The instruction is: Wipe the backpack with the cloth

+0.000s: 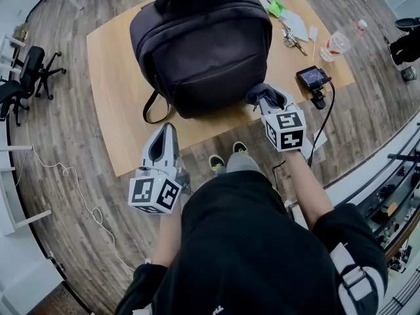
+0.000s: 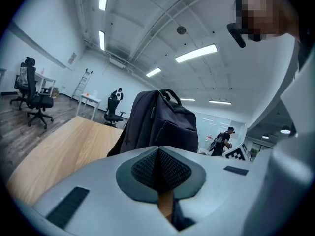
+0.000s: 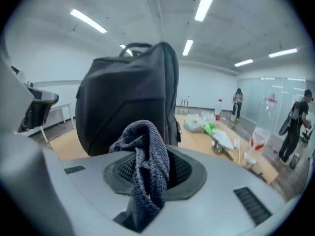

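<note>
Wooden table (image 1: pixel 108 71) carries backpack (image 1: pixel 203 44), upright. Right gripper (image 3: pixel 150 173) clamps cloth (image 3: pixel 142 149) beside its lower corner (weave clear only in right gripper view). Left gripper view shows left gripper (image 2: pixel 158 168) closed, empty.

Plain charcoal-black on the backpack (image 1: pixel 200 44). Mottled blue-grey, in a ribbed knit, on the cloth (image 3: pixel 143 156). Pale honey wood grain across the counter (image 1: pixel 108 71); greyer brown planks on the floor (image 1: pixel 59 143). Light grey shells on the left gripper (image 1: pixel 167 128) and right gripper (image 1: pixel 268 97), with dark dimpled pads (image 2: pixel 142 168) and black-and-white square markers (image 1: pixel 155 194). Bright green on a small item (image 1: pixel 275 8) near the counter's far right corner; red and white on a bottle (image 1: pixel 336 44) label.
</note>
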`<state>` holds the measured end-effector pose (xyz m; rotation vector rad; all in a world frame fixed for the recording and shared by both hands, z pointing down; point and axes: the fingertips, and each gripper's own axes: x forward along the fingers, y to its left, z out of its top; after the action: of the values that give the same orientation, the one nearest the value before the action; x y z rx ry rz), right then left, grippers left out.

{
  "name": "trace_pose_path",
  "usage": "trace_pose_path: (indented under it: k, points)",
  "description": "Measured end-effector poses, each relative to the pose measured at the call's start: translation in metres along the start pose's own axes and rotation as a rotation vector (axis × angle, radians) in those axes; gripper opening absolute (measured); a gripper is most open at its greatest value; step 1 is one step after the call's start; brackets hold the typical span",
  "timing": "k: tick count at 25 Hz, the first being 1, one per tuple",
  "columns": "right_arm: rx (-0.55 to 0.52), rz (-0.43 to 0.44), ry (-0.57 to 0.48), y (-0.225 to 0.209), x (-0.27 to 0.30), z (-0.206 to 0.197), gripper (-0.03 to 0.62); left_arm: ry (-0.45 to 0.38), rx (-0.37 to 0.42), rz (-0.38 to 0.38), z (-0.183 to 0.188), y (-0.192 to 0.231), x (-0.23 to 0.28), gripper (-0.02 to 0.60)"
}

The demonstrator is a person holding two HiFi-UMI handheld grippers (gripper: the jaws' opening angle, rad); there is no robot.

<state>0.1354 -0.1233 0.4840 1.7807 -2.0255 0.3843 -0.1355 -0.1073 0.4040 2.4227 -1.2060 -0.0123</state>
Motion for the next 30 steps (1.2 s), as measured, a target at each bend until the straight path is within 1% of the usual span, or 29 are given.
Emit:
trace_pose_path:
  k: [2,4,5,6,8,9,11,14,16,17,19,20,22,24,27,30]
  points:
    - [-0.036,0.001,-0.115,-0.001,-0.018,0.046,0.101,0.002,-0.003,-0.004,-0.001,-0.002,0.001,0.014]
    - [-0.045,0.008,-0.219,-0.001,-0.03,0.092,0.101,0.005,-0.002,-0.011,-0.003,-0.004,0.002,0.014]
    - [-0.053,0.015,-0.237,-0.001,-0.03,0.109,0.101,0.004,-0.002,-0.013,-0.003,-0.006,0.003,0.014]
    - [-0.063,0.021,-0.233,0.001,-0.028,0.12,0.101,0.0,-0.002,-0.013,-0.003,-0.007,0.004,0.014]
    - [-0.088,0.041,-0.213,0.011,-0.022,0.132,0.101,-0.004,0.001,-0.011,-0.003,-0.008,0.003,0.014]
    - [-0.105,0.065,-0.212,0.022,-0.021,0.136,0.101,-0.006,0.003,-0.009,-0.002,-0.008,0.002,0.014]
    - [-0.156,0.144,-0.212,0.059,-0.019,0.145,0.101,-0.014,0.003,-0.002,0.0,-0.006,0.002,0.014]
    - [-0.283,0.248,-0.205,0.125,-0.008,0.157,0.101,-0.029,-0.004,0.012,0.003,-0.003,-0.001,0.014]
    - [-0.348,0.313,-0.215,0.163,-0.005,0.165,0.101,-0.031,-0.007,0.022,0.003,-0.001,-0.004,0.014]
    - [-0.37,0.369,-0.212,0.182,-0.005,0.166,0.101,-0.032,-0.009,0.029,0.004,0.001,-0.005,0.014]
    - [-0.423,0.492,-0.175,0.217,-0.004,0.158,0.101,-0.034,-0.017,0.045,0.003,0.004,-0.008,0.014]
    - [-0.451,0.524,-0.156,0.226,-0.003,0.151,0.101,-0.035,-0.023,0.053,0.003,0.005,-0.01,0.014]
    - [-0.459,0.526,-0.149,0.228,-0.002,0.146,0.101,-0.041,-0.027,0.065,0.004,0.008,-0.016,0.014]
    - [-0.417,0.504,-0.164,0.215,-0.003,0.152,0.101,-0.047,-0.027,0.073,0.005,0.013,-0.02,0.014]
    - [-0.397,0.42,-0.179,0.182,-0.005,0.166,0.105,-0.05,-0.036,0.085,0.004,0.02,-0.022,0.014]
    - [-0.368,0.314,-0.159,0.135,-0.004,0.174,0.109,-0.048,-0.038,0.081,0.003,0.022,-0.02,0.014]
